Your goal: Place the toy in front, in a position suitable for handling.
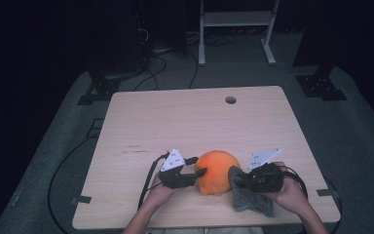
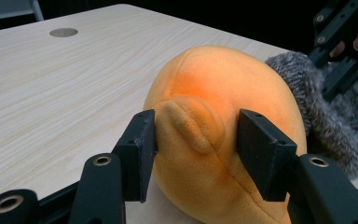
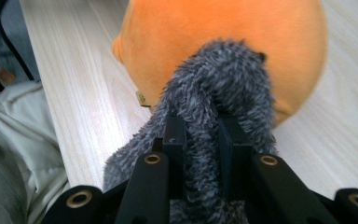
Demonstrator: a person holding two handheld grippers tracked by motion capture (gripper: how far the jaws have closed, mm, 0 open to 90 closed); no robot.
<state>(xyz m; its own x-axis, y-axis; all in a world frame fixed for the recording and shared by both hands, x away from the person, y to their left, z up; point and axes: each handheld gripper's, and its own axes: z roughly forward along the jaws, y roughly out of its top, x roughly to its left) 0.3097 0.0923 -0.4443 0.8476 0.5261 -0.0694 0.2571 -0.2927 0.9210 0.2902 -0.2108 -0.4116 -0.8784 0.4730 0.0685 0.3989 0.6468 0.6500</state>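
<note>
The orange plush toy (image 1: pixel 217 170) lies on the near half of the wooden table (image 1: pixel 175 122), close to the front edge and between my two hands. It is rounded, with a raised fold of fabric facing my left side. Against its right side rests a grey fuzzy cloth (image 1: pixel 249 196), which touches the toy and spreads toward the table's front edge.

My left tongs (image 1: pixel 197 167) point at the toy from the left. In the left gripper view, their jaws are closed on the toy's raised fold (image 2: pixel 193 123), one pad pressing on each side of it, so the left tongs (image 2: pixel 196 140) hold the toy by that fold.

My right tongs (image 1: pixel 241 181) come in from the right. In the right gripper view, the right tongs (image 3: pixel 200 140) pinch a bunched strip of the grey fuzzy cloth (image 3: pixel 223 79), which bulges up past the jaws and leans on the orange plush toy (image 3: pixel 223 32) behind it. The jaws stand narrow, with only the cloth between them.

A round hole (image 1: pixel 230 100) sits in the far part of the tabletop. A pale garment (image 3: pixel 9 154) shows beside the table edge in the right gripper view.
</note>
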